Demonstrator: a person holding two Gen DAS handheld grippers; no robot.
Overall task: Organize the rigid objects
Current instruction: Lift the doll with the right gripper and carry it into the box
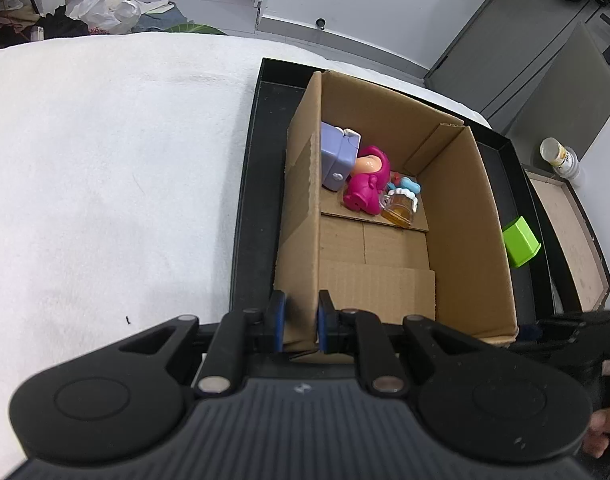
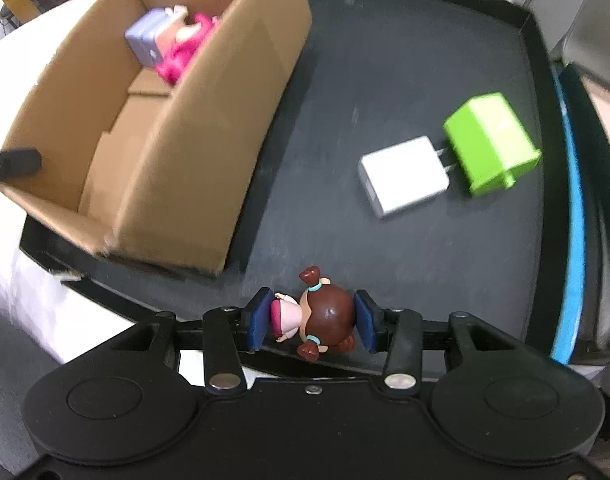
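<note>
A cardboard box (image 1: pixel 461 216) stands in a black tray (image 1: pixel 253 184). Inside lie a purple toy (image 1: pixel 337 156), a pink doll (image 1: pixel 367 184) and a small amber mug (image 1: pixel 399 208). My left gripper (image 1: pixel 301 324) is shut on the box's near left wall. My right gripper (image 2: pixel 311 322) is shut on a brown-haired doll figurine (image 2: pixel 323 314), held above the tray (image 2: pixel 365 72) near its front edge. The box (image 2: pixel 209 128) is to its left. A white charger (image 2: pixel 405 180) and a green cube (image 2: pixel 489 140) lie on the tray to the right.
A white cloth (image 1: pixel 105 168) covers the table left of the tray. The green cube (image 1: pixel 521 240) shows right of the box. A second shallow tray (image 1: pixel 573 240) and a bottle (image 1: pixel 561 156) are at the far right. Shoes and bags lie on the floor beyond.
</note>
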